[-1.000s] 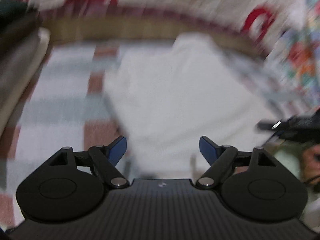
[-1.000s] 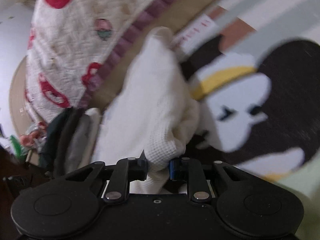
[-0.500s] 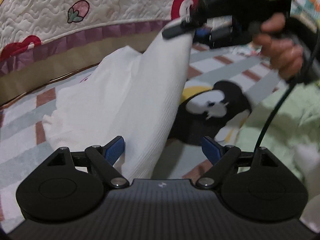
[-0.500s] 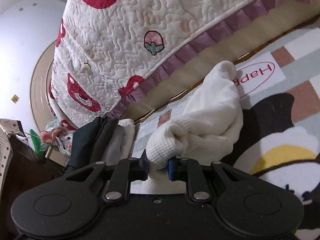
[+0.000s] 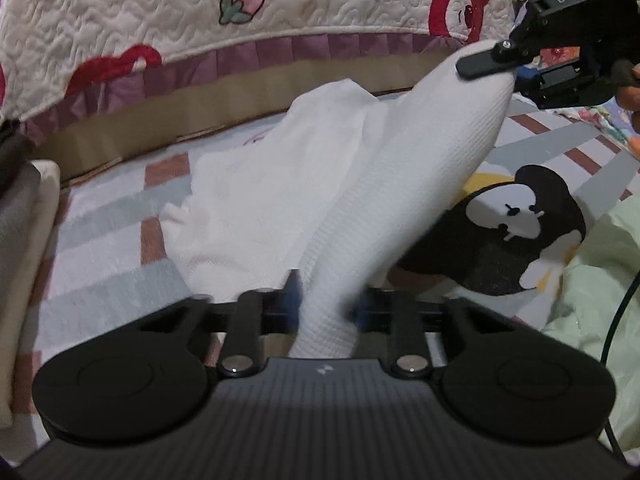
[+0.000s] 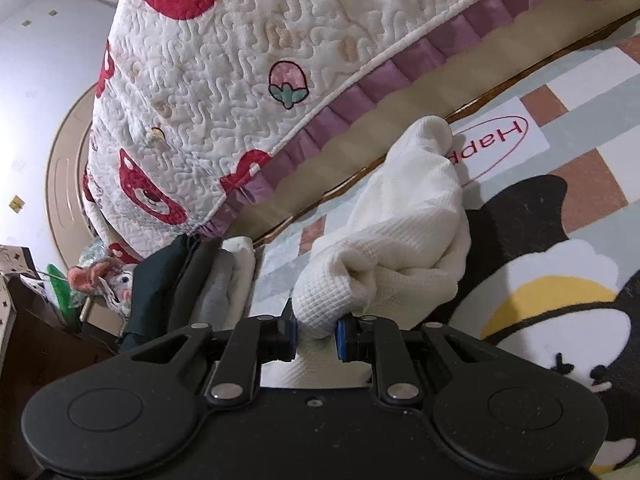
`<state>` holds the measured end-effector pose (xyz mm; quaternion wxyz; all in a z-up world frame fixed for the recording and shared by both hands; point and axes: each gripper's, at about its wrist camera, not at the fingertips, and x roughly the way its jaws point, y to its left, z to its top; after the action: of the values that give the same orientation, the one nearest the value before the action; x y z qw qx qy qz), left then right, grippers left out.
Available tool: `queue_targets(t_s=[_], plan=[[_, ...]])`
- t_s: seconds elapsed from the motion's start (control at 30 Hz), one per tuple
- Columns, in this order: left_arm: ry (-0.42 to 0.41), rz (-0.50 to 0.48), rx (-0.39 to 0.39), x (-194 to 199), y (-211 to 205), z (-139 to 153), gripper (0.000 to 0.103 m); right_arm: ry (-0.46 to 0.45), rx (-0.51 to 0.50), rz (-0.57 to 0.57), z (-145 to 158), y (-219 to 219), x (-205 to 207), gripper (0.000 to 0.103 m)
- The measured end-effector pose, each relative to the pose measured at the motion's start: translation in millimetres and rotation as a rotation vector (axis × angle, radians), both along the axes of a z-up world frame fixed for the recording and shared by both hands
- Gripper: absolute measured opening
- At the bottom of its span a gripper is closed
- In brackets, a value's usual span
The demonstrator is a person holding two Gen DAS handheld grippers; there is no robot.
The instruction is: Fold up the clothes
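Garment (image 5: 420,184), white waffle-knit, half lifted off patterned floor mat (image 5: 104,240) beside quilted bed cover (image 5: 280,4). Right gripper (image 6: 316,334) clamped narrow on bunched corner, raised high. Left gripper (image 5: 326,310) jaws just closing in from wide, cloth band between them, pads blurred but look pressed on fabric. Step in hand: securing second hold before spreading. Next move likely calls for pulling grippers apart, tensioning edge, laying garment flat on mat. Folded stack (image 6: 224,280) waits at left.

"DAS" on the right claw (image 5: 516,70); upside-down "Happ" on the rug (image 6: 576,184).
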<state>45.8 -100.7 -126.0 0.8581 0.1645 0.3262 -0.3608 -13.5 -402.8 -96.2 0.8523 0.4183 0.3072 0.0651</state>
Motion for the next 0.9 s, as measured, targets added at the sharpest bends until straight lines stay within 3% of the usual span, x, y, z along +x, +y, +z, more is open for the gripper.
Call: queue_targets(t_s=[0.13,0.27,0.47,0.53,0.67,0.8,0.9], plan=[[0.041,0.058,-0.013,11,-6,0,0.02,0.109,-0.124,-0.02,-2,6,9,0.028],[0.01,0.055,-0.014,9,-1,2,0.02,0.137,-0.004,-0.068,-17,-6,4,0.031],[0.011,-0.01,0.018,5,-6,-9,0.025,0.19,0.019,-0.099,-42,-13,3,0.041],[0.001,-0.036,0.036,1,-7,-12,0.019,0.145,-0.055,-0.055,-43,-7,-1,0.025],[0.007,0.052,-0.049,-9,10,8,0.012,0.03,-0.15,0.077,-34,9,-21,0.022],[-0.037,0.078,-0.069,-31,24,30,0.011,-0.001,-0.098,0.128,-27,18,-54,0.021],[0.065,0.118,-0.13,-62,45,44,0.012,-0.007,-0.054,0.163,-7,25,-91,0.021]])
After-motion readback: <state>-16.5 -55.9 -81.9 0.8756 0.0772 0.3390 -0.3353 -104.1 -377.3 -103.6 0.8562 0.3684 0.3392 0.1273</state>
